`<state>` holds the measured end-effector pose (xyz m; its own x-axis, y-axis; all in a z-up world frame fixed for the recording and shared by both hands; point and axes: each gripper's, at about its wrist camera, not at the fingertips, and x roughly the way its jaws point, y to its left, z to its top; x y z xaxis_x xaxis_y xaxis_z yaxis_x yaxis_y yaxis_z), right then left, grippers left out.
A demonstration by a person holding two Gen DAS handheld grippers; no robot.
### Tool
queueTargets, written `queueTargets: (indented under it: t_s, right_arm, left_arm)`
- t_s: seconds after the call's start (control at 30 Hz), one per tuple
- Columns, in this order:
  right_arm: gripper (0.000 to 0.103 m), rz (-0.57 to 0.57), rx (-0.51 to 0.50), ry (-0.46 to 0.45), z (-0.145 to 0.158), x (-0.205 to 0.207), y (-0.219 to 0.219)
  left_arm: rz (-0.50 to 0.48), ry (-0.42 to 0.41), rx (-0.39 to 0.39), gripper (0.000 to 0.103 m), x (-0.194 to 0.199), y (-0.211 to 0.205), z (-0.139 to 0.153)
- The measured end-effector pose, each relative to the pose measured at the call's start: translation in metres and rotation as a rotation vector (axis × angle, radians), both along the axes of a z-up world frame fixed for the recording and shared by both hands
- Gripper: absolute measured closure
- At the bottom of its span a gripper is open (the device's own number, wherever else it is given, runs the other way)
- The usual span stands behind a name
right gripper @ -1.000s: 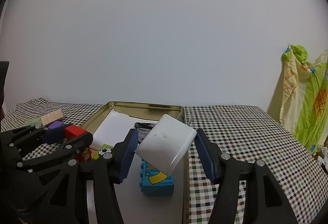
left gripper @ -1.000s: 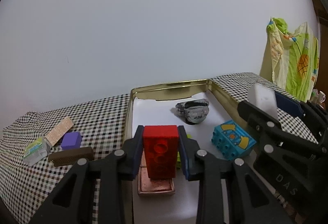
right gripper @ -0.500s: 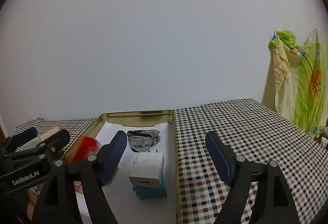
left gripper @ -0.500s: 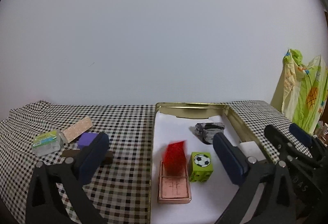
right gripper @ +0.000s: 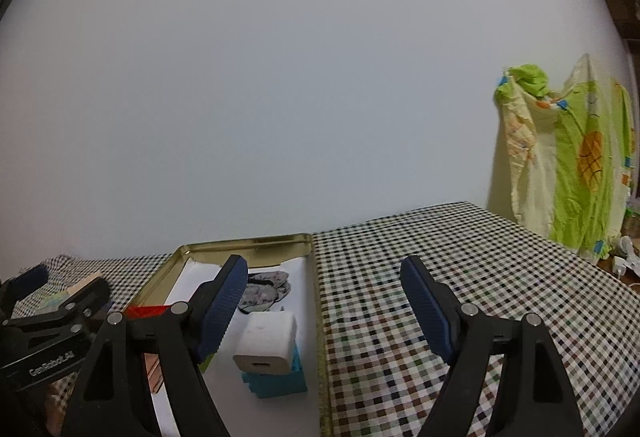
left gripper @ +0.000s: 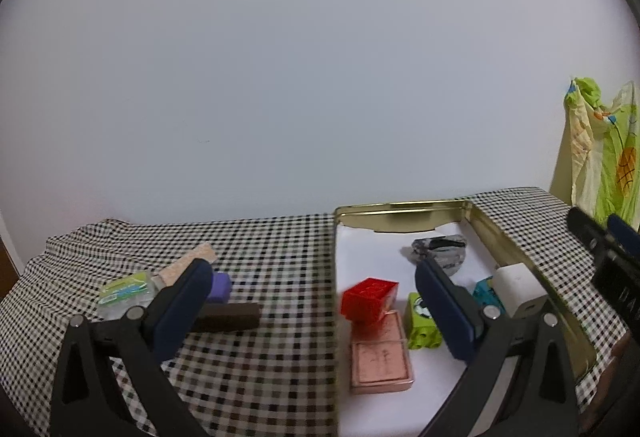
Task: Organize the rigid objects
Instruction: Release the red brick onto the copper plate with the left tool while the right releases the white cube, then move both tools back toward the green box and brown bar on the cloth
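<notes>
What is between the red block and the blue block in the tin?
The green football cube sits between the red block and blue block, seen in the left wrist view.

The left hand-held gripper (left gripper: 314, 311) has just sprung wide open, nothing between its pads. The right hand-held gripper (right gripper: 324, 309) has just opened too, empty, tilted slightly down.

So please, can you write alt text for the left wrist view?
The open left gripper hangs above a gold tin tray holding a red brick leaning on a pink case, a green cube and a white charger.
</notes>
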<state>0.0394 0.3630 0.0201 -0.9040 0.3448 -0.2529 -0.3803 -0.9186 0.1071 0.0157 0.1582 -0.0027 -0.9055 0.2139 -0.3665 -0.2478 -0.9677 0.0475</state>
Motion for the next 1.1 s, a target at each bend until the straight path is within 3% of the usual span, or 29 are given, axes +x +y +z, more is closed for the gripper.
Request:
queueTargets:
  t_s: [0.23, 0.4, 0.77, 1.1]
  right_arm:
    - [0.022, -0.086, -0.053, 0.077, 0.003, 0.014, 0.006]
    - [0.022, -0.116, -0.043, 0.084, 0.004, 0.014, -0.001]
    - [0.022, -0.107, -0.043, 0.082, 0.002, 0.021, -0.045]
    - [0.022, -0.04, -0.052, 0.071, 0.001, 0.013, -0.091]
  left_arm:
    - [0.044, 0.025, -0.004, 0.0, 0.005, -0.023, -0.004]
    - [0.047, 0.049, -0.035, 0.0, 0.01, -0.034, -0.005]
    - [0.057, 0.1, -0.121, 0.0, 0.02, -0.056, -0.004]
    - [0.053, 0.08, -0.099, 0.0, 0.014, -0.082, -0.003]
